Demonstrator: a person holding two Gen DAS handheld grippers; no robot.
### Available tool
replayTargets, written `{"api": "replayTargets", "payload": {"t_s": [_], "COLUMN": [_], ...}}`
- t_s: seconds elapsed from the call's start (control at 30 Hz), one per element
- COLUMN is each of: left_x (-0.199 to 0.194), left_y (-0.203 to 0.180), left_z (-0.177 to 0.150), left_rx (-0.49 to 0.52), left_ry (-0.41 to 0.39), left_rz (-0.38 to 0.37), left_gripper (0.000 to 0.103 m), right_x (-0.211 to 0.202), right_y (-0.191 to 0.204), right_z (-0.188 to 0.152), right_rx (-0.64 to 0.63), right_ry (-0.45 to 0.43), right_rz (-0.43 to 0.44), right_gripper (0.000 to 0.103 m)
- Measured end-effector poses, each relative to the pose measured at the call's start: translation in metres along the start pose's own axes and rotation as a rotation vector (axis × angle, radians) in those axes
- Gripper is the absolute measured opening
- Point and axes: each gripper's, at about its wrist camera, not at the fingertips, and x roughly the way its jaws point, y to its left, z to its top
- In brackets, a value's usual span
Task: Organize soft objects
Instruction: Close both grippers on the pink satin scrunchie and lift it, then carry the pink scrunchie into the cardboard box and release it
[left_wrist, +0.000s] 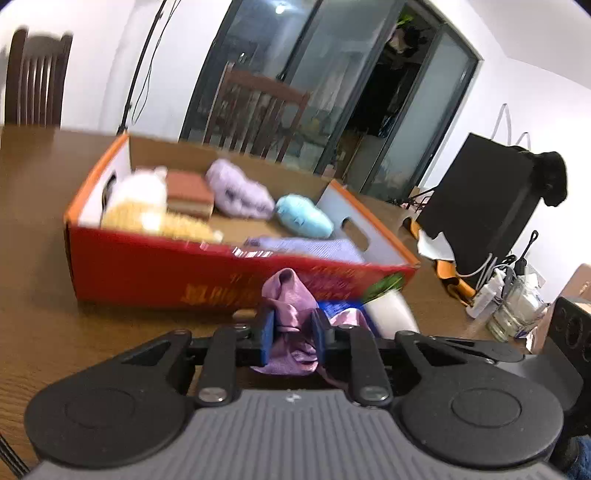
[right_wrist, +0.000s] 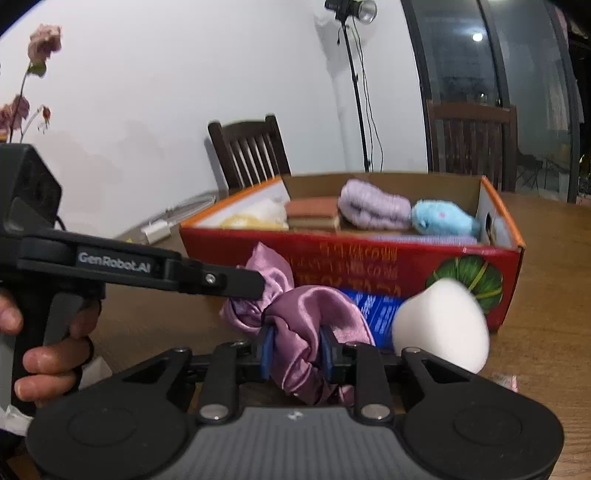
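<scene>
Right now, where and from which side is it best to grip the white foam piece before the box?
Probably the rounded, bulging middle of the white foam piece, from the near open side: the red box blocks behind and the pink cloth lies at its left.

Wooden chair, light stand, dried flowers.

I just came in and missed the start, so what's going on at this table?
A person holds a gripper in each hand, and both the left gripper and the right gripper are shut on the same purple satin cloth, bunched on the wooden table in front of a red cardboard box. The box already holds several soft things, among them a lilac plush and a light blue plush.
</scene>
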Motion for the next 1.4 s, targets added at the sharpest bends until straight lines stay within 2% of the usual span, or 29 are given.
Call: {"api": "replayTargets", "payload": {"t_s": [0.1, 0.23, 0.33, 0.5, 0.63, 0.7, 0.83, 1.03, 1.17, 1.23, 1.3, 1.4], "left_x": [-0.039, -0.092, -0.118, -0.124, -0.119, -0.105, -0.065, 0.020, 0.073, 0.090, 0.097, 0.096], "left_y": [-0.023, -0.047, -0.059, -0.062, -0.057, -0.047, -0.016, 0.042, 0.071, 0.079, 0.083, 0.082], "left_z": [-0.001, -0.005, -0.010, -0.001, 0.024, 0.044, 0.086, 0.125, 0.129, 0.124, 0.116, 0.111], "left_rx": [0.046, 0.093, 0.112, 0.092, 0.086, 0.045, -0.036, -0.105, -0.099, -0.083, -0.052, -0.033], "left_ry": [-0.077, -0.136, -0.176, -0.187, -0.204, -0.188, -0.129, 0.004, 0.102, 0.148, 0.138, 0.112], "left_rz": [-0.026, -0.063, -0.096, -0.106, -0.130, -0.138, -0.115, -0.006, 0.107, 0.163, 0.166, 0.167], "left_gripper": [0.021, 0.021, 0.021, 0.021, 0.021, 0.021, 0.021, 0.021, 0.023, 0.035, 0.041, 0.042], "right_x": [-0.026, -0.077, -0.107, -0.121, -0.122, -0.116, -0.079, 0.028, 0.106, 0.140, 0.161, 0.174], "right_y": [0.017, 0.040, 0.049, 0.057, 0.058, 0.053, 0.035, 0.002, -0.024, -0.037, -0.046, -0.054], "right_z": [0.006, 0.006, 0.006, 0.017, 0.037, 0.053, 0.098, 0.153, 0.161, 0.157, 0.149, 0.140], "right_rx": [-0.037, -0.063, -0.060, -0.086, -0.127, -0.137, -0.147, -0.138, -0.081, -0.028, 0.015, 0.077], "right_ry": [-0.058, -0.137, -0.176, -0.197, -0.217, -0.218, -0.160, 0.028, 0.159, 0.231, 0.275, 0.307], "right_rz": [-0.038, -0.003, 0.030, 0.013, -0.002, -0.008, -0.010, -0.013, 0.005, 0.032, 0.056, 0.093], "right_gripper": [0.023, 0.023, 0.023, 0.023, 0.023, 0.023, 0.023, 0.023, 0.023, 0.024, 0.027, 0.028]}}
